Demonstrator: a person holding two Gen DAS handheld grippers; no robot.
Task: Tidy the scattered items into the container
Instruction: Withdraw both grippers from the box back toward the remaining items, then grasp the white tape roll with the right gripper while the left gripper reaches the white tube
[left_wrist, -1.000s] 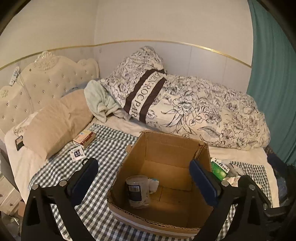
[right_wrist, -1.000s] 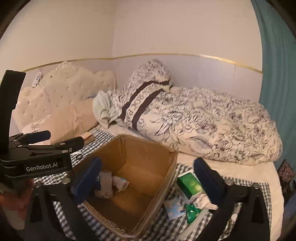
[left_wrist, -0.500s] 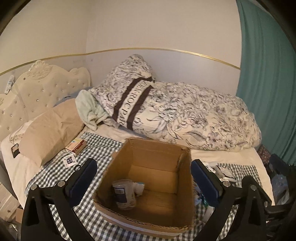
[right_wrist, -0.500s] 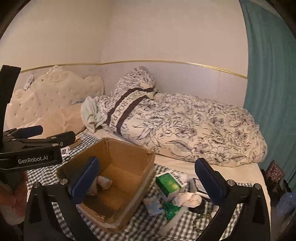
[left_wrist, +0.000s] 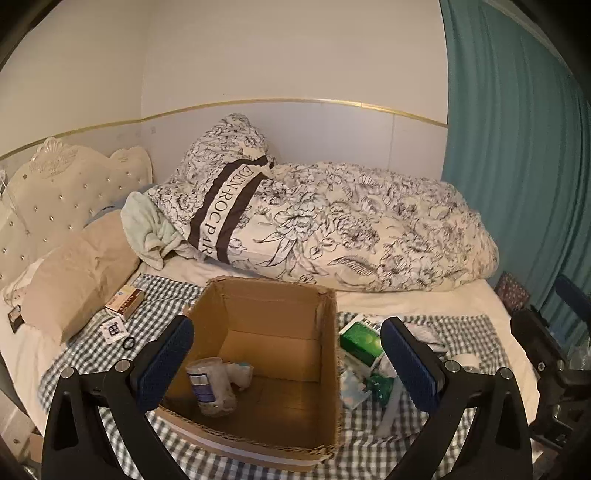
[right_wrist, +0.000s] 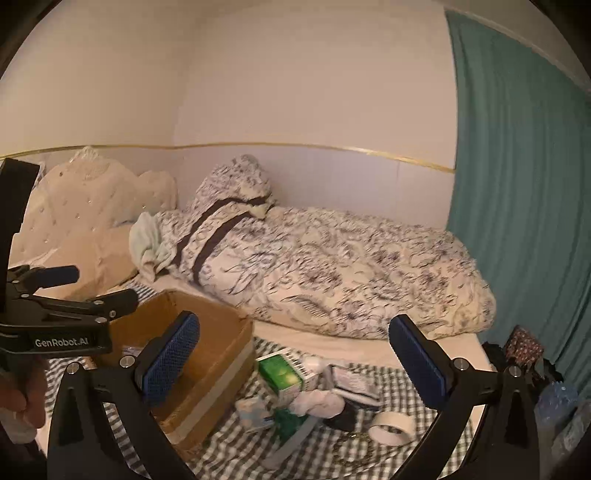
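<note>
Cardboard box (left_wrist: 273, 354) frame centre, holds only plastic jar (left_wrist: 208, 386) plus crumpled white item, possibly tissue. Green box (right_wrist: 282, 373), tape roll (right_wrist: 391, 428), clutter lower centre, red box (left_wrist: 125, 301) at left: all outside. Left gripper (left_wrist: 284, 365), right gripper (right_wrist: 295, 362) both spread wide, empty. Mostly undone.

From the left wrist we look down the bed, close above the cardboard box (left_wrist: 266, 354). From the right wrist we face the same way, offset right. Both share box, duvet (right_wrist: 332, 269) and green carton (right_wrist: 282, 374).
</note>
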